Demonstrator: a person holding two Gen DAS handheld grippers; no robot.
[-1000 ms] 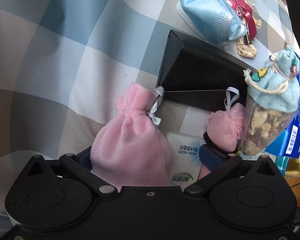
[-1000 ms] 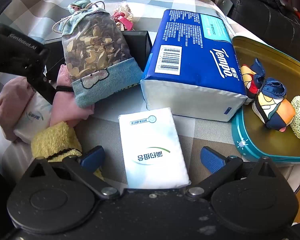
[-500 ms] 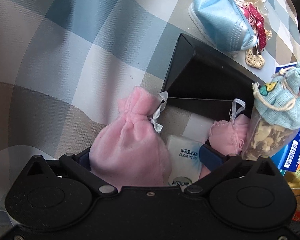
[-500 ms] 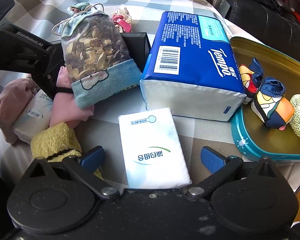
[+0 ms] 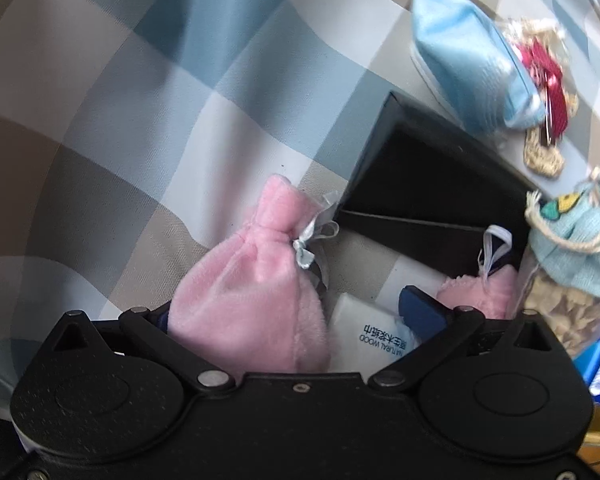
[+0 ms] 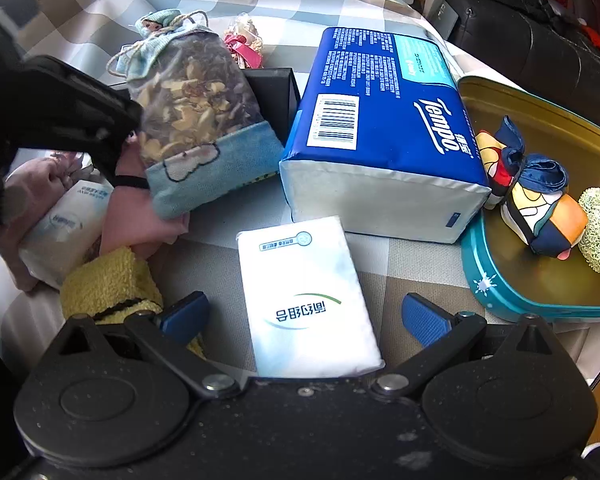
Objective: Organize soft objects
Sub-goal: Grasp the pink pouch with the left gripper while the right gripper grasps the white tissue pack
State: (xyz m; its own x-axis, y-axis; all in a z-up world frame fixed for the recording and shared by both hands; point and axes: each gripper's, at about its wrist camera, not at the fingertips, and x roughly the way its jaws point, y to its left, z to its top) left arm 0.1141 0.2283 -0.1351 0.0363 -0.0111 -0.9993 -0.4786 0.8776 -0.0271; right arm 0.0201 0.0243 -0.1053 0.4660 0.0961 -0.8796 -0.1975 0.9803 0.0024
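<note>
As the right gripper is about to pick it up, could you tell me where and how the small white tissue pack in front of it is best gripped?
Grip the white tissue pack across its two long sides, near the middle, coming straight down. It lies flat on the checked tablecloth, lengthwise between the right gripper's open fingers, with both long edges free.

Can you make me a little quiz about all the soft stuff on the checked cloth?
1. True or false: the left gripper has a pink pouch between its open fingers.
2. What lies between the right gripper's fingers: A) a yellow sponge, B) a white tissue pack, C) a blue face mask?
3. Fill in: the patchwork cloth bundle sits inside the gold ____.

Key: 1 true. 2 B. 3 tin.
</note>
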